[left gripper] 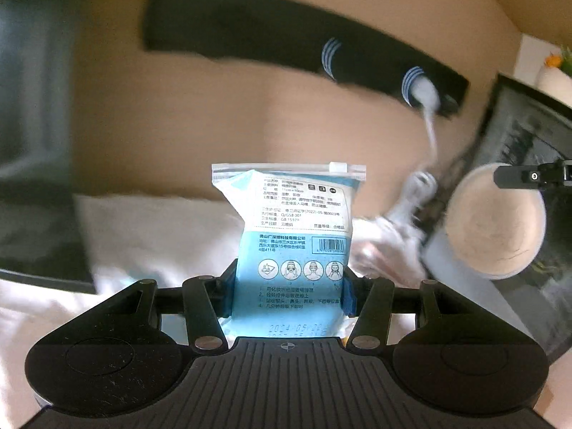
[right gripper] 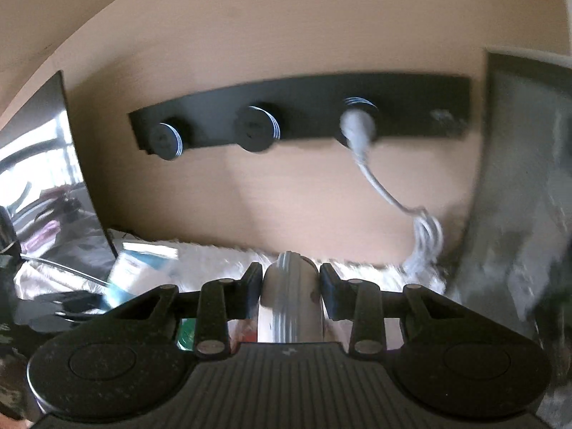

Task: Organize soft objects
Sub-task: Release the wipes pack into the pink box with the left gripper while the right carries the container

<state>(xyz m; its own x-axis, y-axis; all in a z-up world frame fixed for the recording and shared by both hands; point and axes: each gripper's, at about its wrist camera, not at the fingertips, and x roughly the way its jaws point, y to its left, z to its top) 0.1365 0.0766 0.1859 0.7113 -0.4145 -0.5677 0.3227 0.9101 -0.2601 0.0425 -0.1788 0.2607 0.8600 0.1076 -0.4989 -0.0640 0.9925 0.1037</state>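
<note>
1. The pale wooden wall panel (left gripper: 200, 114) fills the background of both views. A long black rail with round striped knobs (right gripper: 304, 107) is fixed across it, and a white cable (right gripper: 379, 182) hangs from the knob on the right side.
2. A white fluffy cloth (left gripper: 150, 236) lies at the foot of the panel, with a dark framed picture (left gripper: 518, 164) leaning beside it on the right. The views are blurred, so I cannot tell what is under the cloth.
3. The blue and clear plastic zip bag with printed text (left gripper: 296, 236) stands upright between the fingers of the left gripper (left gripper: 289, 295), above the white cloth. The jaws are clamped on its lower part, one pad on each side edge. I judge it light and squashy, with slippery film, so a hold low on the filled body is safer than on the thin zip strip.
4. The round beige puff-like object (left gripper: 497, 221) is held in the right gripper (right gripper: 291, 291), near the bag's right side. The jaws press on both of its flat faces. It looks soft and very light, perhaps a powder puff, and it should bear only a gentle squeeze.
</note>
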